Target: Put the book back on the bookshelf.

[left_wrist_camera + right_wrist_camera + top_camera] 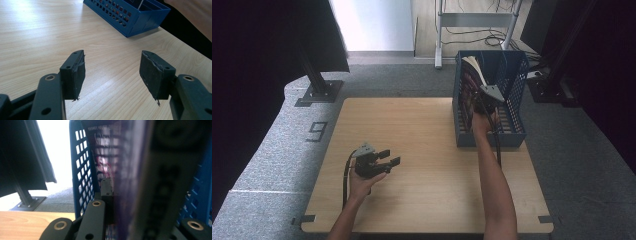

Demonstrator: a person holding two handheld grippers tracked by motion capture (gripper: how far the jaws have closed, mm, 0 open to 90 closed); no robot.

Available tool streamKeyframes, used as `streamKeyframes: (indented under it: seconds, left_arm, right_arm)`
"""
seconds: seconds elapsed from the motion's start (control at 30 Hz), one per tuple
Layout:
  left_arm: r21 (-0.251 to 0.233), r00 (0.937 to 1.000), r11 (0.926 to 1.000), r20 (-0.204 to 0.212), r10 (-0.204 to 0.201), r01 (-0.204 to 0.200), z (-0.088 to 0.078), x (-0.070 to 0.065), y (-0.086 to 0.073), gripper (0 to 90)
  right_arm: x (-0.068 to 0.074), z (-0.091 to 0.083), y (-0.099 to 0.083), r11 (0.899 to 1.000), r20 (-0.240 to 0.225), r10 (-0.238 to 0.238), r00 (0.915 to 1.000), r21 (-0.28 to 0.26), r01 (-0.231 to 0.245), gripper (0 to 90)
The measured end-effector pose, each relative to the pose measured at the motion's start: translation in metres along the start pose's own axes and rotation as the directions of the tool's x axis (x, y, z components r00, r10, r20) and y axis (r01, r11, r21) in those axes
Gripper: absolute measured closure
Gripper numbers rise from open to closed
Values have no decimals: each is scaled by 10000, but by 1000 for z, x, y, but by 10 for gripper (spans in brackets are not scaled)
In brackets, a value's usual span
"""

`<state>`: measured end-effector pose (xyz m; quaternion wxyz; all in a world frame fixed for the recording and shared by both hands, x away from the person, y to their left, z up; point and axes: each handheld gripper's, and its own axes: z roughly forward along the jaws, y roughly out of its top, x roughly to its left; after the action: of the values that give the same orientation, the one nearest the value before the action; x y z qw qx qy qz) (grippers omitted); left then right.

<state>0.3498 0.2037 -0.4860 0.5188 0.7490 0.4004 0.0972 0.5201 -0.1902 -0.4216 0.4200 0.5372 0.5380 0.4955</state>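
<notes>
A blue perforated basket [515, 98] stands at the table's far right edge. A book [472, 74] with a dark purple cover stands upright in its left part, leaning against the left wall. My right gripper [480, 102] reaches into the basket from the near side and is shut on the book. In the right gripper view the book [117, 157] rises between the jaws of the right gripper [130, 195], next to the basket wall [81, 165]. My left gripper [390, 157] rests low over the table's near left, open and holding nothing. In its own view the left gripper [112, 56] faces the basket [130, 17].
The wooden table [412, 130] is bare between the two hands. Black stand bases [319, 92] sit on the grey floor at the back left and back right. A metal frame [474, 20] with cables stands behind the basket.
</notes>
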Motion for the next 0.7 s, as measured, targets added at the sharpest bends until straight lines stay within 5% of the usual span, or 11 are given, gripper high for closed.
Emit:
streamKeyframes:
  seconds: [0.27, 0.7]
  left_arm:
    - [63, 10000, 10000, -20, 38, -38, 1, -1, -1, 377]
    - [13, 9999, 9999, 3, 132, -132, 0, -5, 0, 377]
  right_arm:
    - [12, 7, -10, 9981, -30, -601, 9982, -170, 600, 816]
    - [22, -8, -14, 9944, -1720, -1009, 9799, 151, 1050, 685]
